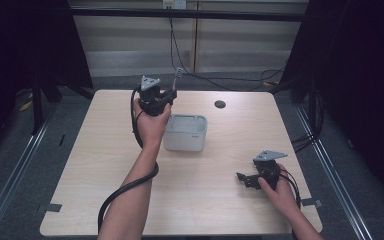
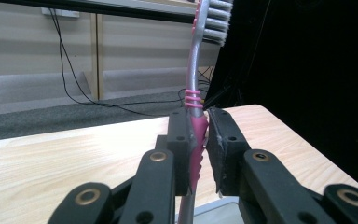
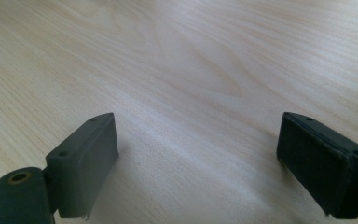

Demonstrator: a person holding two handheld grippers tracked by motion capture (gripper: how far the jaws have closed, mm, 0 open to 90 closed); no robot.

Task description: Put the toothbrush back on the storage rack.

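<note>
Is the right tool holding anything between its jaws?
No. In the right gripper view the right tool has its jaws wide apart, with bare wooden table between them.

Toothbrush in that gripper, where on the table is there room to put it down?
The toothbrush is clamped in the left gripper. The table is bare along its near edge, between the grey box and the right gripper, and left of the forearm. It is tightest by the box, beside the left hand.
</note>
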